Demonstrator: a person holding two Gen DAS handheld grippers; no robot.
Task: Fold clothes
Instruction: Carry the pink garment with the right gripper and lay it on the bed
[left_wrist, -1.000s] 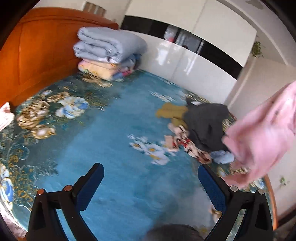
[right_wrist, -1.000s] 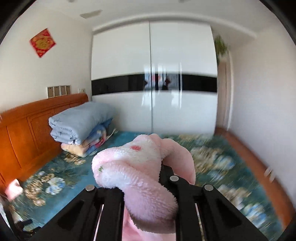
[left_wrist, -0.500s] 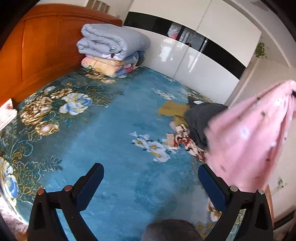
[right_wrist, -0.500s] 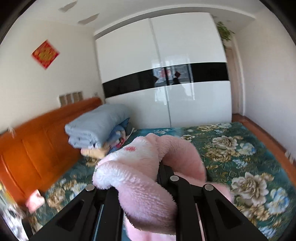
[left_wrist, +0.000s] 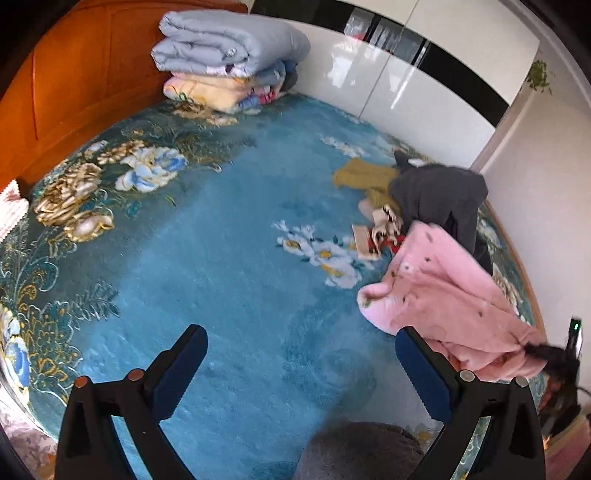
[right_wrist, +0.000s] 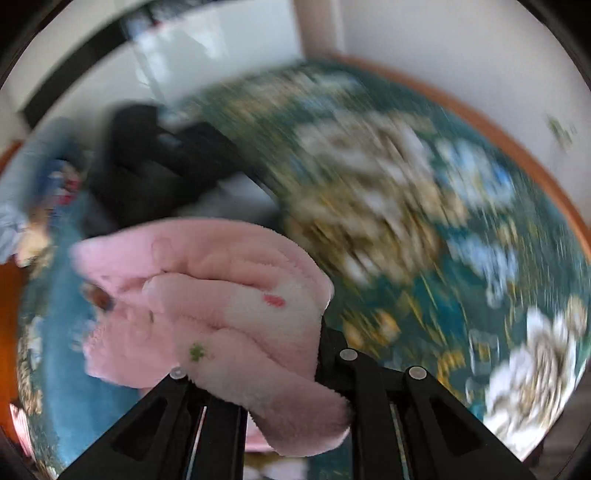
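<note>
A fluffy pink garment (left_wrist: 447, 299) lies spread on the right side of the blue floral bedspread (left_wrist: 229, 266). My right gripper (right_wrist: 273, 354) is shut on one end of it (right_wrist: 221, 295); the fabric bunches over the fingers and hides the tips. My right gripper also shows at the right edge of the left wrist view (left_wrist: 550, 356). My left gripper (left_wrist: 303, 354) is open and empty, hovering over the bare blue bedspread left of the pink garment. The right wrist view is motion-blurred.
A pile of clothes, with a dark grey garment (left_wrist: 439, 195), a mustard one (left_wrist: 362, 177) and a patterned one (left_wrist: 384, 229), lies beyond the pink garment. Folded quilts (left_wrist: 225, 59) are stacked by the wooden headboard (left_wrist: 74, 85). A white wardrobe (left_wrist: 413, 85) stands behind the bed.
The pink garment, held up in the air at the right, has come down onto the bedspread. My right gripper swung down with it. My left gripper has stayed open.
</note>
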